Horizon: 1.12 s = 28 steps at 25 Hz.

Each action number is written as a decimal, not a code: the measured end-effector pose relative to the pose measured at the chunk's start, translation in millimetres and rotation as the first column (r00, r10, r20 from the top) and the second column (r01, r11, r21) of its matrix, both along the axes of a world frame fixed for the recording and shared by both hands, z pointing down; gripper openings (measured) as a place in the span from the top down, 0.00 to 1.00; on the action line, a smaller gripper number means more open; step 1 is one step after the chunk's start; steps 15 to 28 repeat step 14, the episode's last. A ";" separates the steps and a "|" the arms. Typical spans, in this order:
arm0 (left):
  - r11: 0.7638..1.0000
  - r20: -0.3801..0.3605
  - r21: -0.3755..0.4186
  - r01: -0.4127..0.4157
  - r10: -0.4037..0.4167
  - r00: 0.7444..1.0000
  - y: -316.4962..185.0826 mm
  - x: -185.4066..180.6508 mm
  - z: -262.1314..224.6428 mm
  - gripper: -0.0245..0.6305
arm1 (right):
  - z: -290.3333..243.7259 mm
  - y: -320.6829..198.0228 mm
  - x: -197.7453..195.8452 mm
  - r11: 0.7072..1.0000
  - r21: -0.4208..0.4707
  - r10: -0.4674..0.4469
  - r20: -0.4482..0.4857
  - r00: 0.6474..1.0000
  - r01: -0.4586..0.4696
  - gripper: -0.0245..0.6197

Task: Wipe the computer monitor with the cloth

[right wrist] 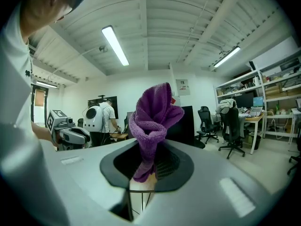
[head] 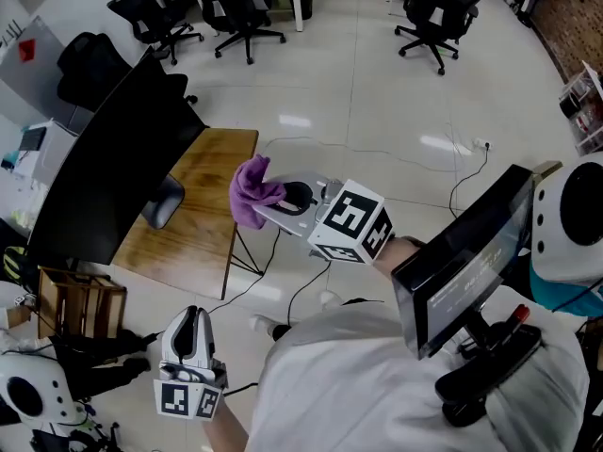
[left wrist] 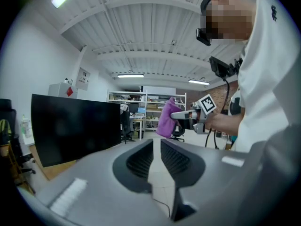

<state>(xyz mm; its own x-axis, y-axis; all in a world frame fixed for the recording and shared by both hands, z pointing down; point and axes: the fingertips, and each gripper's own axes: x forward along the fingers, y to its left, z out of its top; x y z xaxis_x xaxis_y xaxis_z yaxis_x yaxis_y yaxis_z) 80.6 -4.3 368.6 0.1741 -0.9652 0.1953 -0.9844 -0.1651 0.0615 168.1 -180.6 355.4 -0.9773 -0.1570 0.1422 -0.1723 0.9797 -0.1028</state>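
A large black monitor [head: 113,172] stands on a wooden table [head: 203,229] at the left of the head view. My right gripper [head: 271,207] is shut on a purple cloth [head: 252,188], held in the air just right of the table's near corner and apart from the screen. In the right gripper view the cloth [right wrist: 153,121] rises bunched from the right gripper [right wrist: 149,163], with the monitor [right wrist: 184,124] behind it. My left gripper [head: 193,316] hangs low near my body, its jaws shut with nothing between them. The left gripper [left wrist: 156,144] faces the monitor [left wrist: 75,126] and the cloth [left wrist: 165,119].
A second screen on a black stand [head: 466,257] is close at my right, next to a white rounded machine [head: 570,219]. Office chairs [head: 433,8] stand across the pale floor. A wooden crate [head: 80,304] sits below the table, and a cable [head: 377,153] trails over the floor.
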 end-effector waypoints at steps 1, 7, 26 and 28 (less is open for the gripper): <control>1.000 0.002 0.001 -0.004 0.004 1.000 -0.4 2.7 -0.7 0.85 | -0.5 1.5 2.3 1.000 0.001 0.000 0.002 1.000 0.000 0.87; 1.000 0.010 -0.005 -0.025 0.025 1.000 -0.7 18.3 -2.5 0.85 | -3.0 7.0 14.1 1.000 0.004 -0.002 0.010 1.000 0.002 0.87; 0.999 0.021 -0.011 -0.036 0.037 0.999 1.8 25.4 -5.0 0.85 | -5.5 10.5 20.6 1.000 0.007 0.000 0.014 1.000 0.000 0.87; 0.999 0.021 -0.011 -0.036 0.037 0.999 1.8 25.4 -5.0 0.85 | -5.5 10.5 20.6 1.000 0.007 0.000 0.014 1.000 0.000 0.87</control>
